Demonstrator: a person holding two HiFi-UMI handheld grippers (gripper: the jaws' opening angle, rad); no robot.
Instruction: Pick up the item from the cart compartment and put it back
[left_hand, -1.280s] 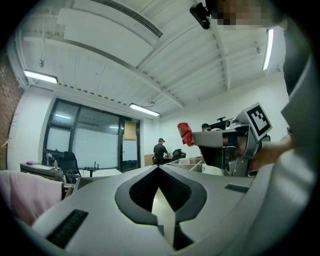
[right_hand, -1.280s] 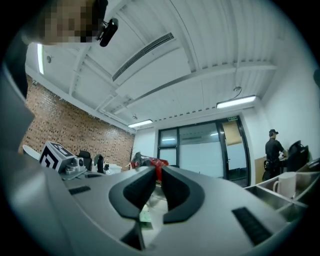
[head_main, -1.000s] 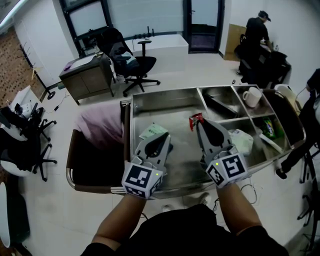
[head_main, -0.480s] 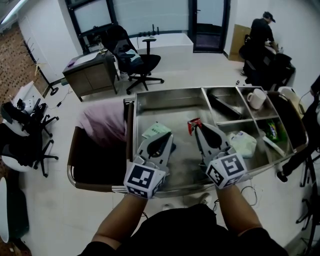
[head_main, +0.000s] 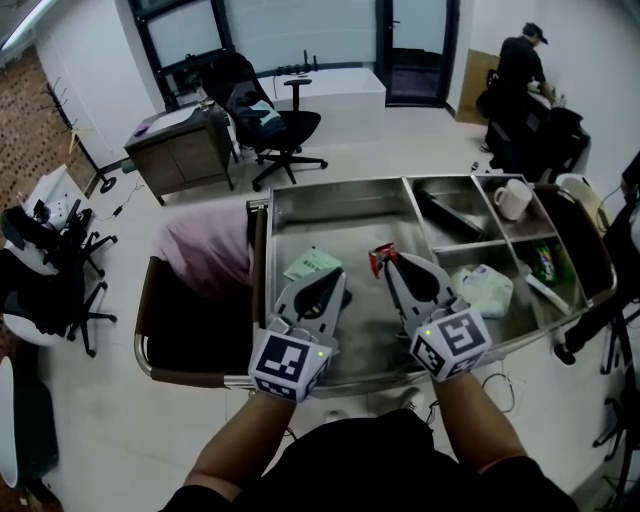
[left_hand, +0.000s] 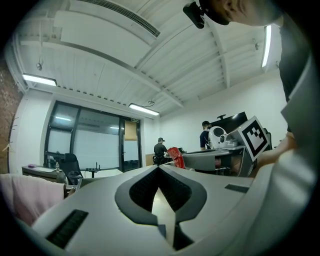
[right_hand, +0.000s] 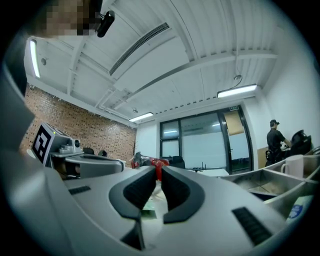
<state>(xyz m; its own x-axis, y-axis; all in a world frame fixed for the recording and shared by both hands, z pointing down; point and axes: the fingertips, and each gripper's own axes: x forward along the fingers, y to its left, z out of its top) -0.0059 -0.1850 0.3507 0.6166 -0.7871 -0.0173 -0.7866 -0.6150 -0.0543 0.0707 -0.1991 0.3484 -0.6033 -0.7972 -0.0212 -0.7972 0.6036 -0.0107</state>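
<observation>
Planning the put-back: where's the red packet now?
In the head view the red packet is pinched in the right gripper, over the cart's large compartment, right of the green-white pouch.

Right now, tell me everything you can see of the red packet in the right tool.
The red packet is small, crinkled and glossy, like a foil or plastic wrapper. The right tool pinches it at the very tips, jaws closed on it, so most of it sticks out past them. It is over the large steel compartment of the cart, near the divider. I cannot tell whether it touches the floor. Its print is too small to read.
</observation>
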